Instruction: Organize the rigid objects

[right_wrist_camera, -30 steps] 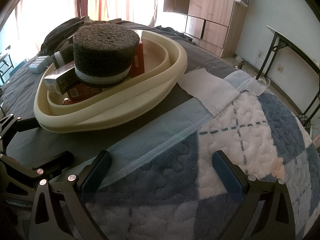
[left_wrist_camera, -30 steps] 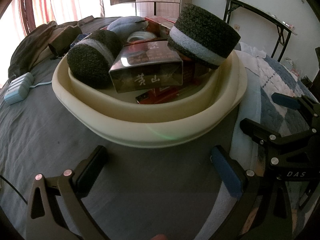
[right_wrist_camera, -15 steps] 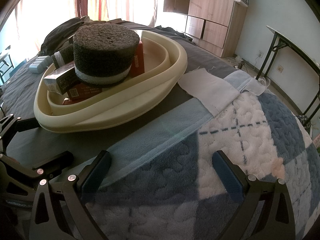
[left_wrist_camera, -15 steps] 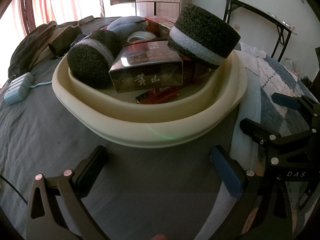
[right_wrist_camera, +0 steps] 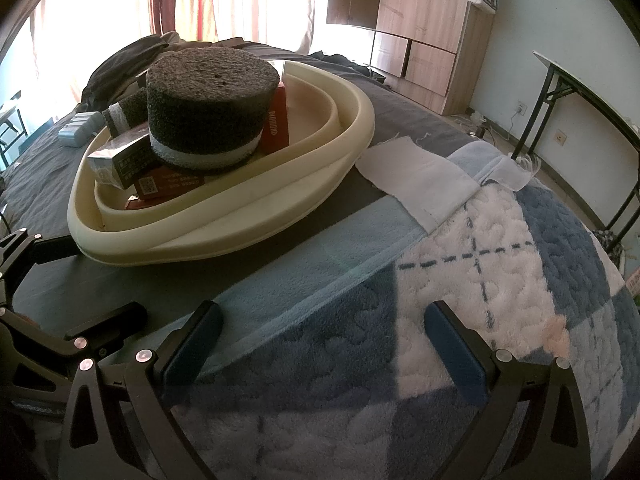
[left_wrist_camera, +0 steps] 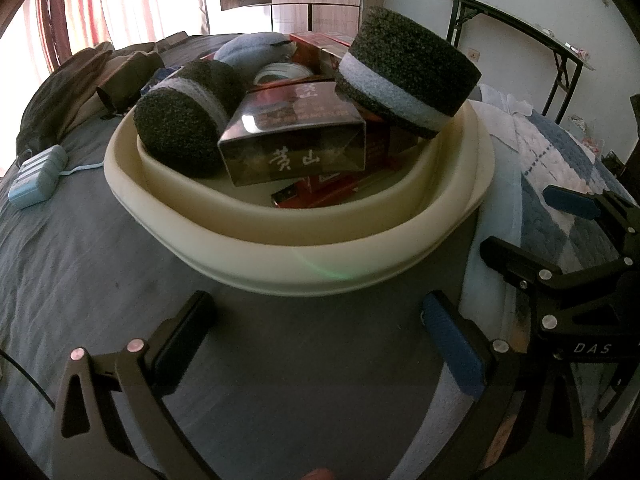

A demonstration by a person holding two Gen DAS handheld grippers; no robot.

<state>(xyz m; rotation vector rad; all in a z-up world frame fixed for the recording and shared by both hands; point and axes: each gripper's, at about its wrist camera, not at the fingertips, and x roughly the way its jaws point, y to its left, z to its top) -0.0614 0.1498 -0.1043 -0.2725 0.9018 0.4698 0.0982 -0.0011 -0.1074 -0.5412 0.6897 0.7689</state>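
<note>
Over the smooth grey sheet, the left gripper (left_wrist_camera: pixel 316 320) hangs spread and empty; at 12 o'clock sits the cream oval basin (left_wrist_camera: pixel 304 256), holding a glossy dark box (left_wrist_camera: pixel 294 136) and two coarse black foam cylinders (left_wrist_camera: pixel 408 68). At 3 o'clock, the right gripper (right_wrist_camera: pixel 320 332) is spread, empty, above a fleecy blue-white blanket (right_wrist_camera: pixel 460 272). Nothing has moved since earlier

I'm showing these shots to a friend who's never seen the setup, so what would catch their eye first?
Probably the cream basin sitting on the grey bed cover, heaped with boxes. A big dark foam cylinder with a pale band tops the pile on its right side, above a glossy dark box with gold characters. In the foreground, the left gripper and right gripper are both open and empty.
</note>
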